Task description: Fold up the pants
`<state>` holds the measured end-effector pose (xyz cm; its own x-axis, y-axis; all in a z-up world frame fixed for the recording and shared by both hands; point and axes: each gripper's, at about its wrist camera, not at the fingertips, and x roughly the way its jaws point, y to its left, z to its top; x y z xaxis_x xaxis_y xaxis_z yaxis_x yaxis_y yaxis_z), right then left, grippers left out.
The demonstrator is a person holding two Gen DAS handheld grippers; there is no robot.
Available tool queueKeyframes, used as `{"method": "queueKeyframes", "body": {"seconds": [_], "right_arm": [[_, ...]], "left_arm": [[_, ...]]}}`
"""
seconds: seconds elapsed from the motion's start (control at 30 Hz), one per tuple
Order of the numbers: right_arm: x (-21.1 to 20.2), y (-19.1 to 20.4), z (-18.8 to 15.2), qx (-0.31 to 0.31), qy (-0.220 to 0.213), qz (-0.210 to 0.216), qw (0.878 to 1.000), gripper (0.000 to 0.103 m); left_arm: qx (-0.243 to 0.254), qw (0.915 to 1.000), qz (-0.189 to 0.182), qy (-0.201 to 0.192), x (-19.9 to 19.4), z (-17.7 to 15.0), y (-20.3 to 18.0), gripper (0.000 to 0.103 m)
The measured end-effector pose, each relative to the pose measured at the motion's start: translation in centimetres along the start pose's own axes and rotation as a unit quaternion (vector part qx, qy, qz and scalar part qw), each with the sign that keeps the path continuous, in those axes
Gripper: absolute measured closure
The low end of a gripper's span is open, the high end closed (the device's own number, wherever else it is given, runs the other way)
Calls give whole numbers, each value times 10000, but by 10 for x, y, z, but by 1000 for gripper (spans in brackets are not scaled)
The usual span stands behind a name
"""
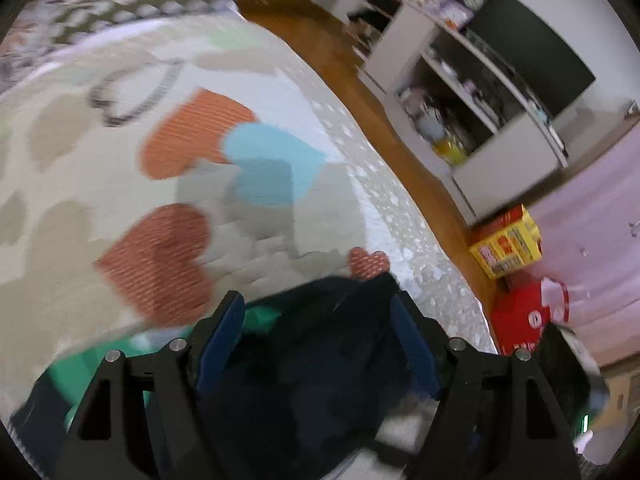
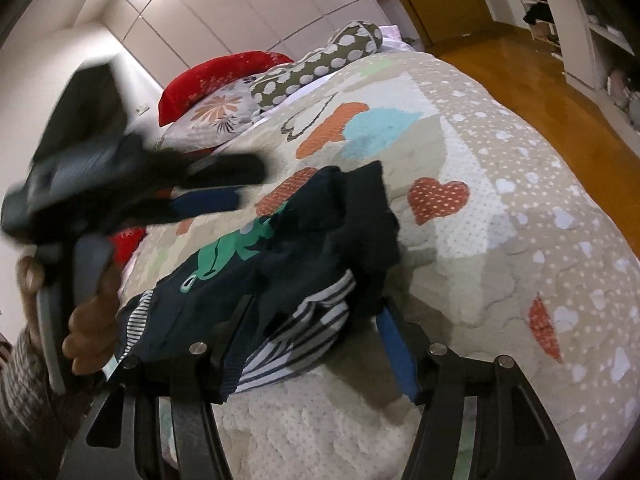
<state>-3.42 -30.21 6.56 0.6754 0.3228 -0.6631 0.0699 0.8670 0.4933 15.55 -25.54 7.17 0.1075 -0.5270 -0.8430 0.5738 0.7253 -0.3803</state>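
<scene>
Quilted bedspread (image 2: 500, 240) with hearts everywhere, and your pants (image 2: 304, 240) lie bunched near its middle, navy with a green print. Your left tongs (image 2: 236, 184) hover spread above them, gripping nothing. Your right tongs (image 2: 320, 344) sit wide, cloth between the fingers, not pinched. Careful: grab that bunch and you'll likely catch two layers. Plenty of open quilt to the right; the bed's edge drops to wooden floor (image 2: 540, 80).

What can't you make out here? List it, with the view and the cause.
- Left view: lower part of the pants is cut off by the frame edge and the left gripper.
- Right view: left gripper is smeared by motion blur.
- Left view: shelf contents are blurred.
</scene>
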Motion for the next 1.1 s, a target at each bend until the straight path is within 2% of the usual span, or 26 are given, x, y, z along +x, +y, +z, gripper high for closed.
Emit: {"method": "queueKeyframes", "body": {"seconds": [0.13,0.17,0.2,0.23,0.3,0.43,0.57,0.63,0.67,0.7,0.77,0.83,0.87,0.9,0.97,1.1], "right_arm": [[11,5,-1,-151,-22,-174,9997,38],[13,5,-2,-178,-71,-224,9996,39],[14,6,-2,-201,-109,-276,9994,50],[16,7,-1,-240,-120,-354,9990,70],[18,8,2,-225,-60,-345,9991,79],[11,30,10,-574,-183,-352,9976,82],[14,68,15,-1154,-150,-177,9930,82],[22,90,14,-1422,-45,-11,9898,82],[28,103,12,-1585,55,88,9873,82],[35,112,10,-1727,156,157,9847,80],[55,135,-2,-2041,440,244,9777,77],[76,149,-15,-2215,774,339,9715,57],[86,154,-22,-2277,937,402,9684,53],[93,159,-28,-2354,1044,427,9653,51],[94,174,-36,-2672,1004,320,9579,49],[62,186,-32,-2789,878,640,9541,48]], "left_arm": [[246,9984,37,505,38,4,-16,29],[292,9978,86,583,43,4,-18,40],[327,9973,164,635,46,2,-19,72],[337,9970,240,656,47,0,-19,78],[291,9984,206,438,36,-4,-15,80],[-182,9996,17,-192,-12,-17,10,80],[-656,9945,45,-818,-60,-46,42,78],[-1074,9875,146,-1146,-81,-68,66,68],[-1333,9831,123,-1251,-89,-81,79,57],[-1621,9773,40,-1363,-97,-96,93,51],[-2063,9661,24,-1554,-113,-128,115,49],[-2310,9578,101,-1708,-124,-152,125,46],[-2450,9517,200,-1838,-133,-167,129,41],[-2523,9475,280,-1942,-144,-178,134,37],[-2663,9371,513,-2195,-161,-202,139,37],[-2908,9229,620,-2445,-175,-236,147,37]]}}
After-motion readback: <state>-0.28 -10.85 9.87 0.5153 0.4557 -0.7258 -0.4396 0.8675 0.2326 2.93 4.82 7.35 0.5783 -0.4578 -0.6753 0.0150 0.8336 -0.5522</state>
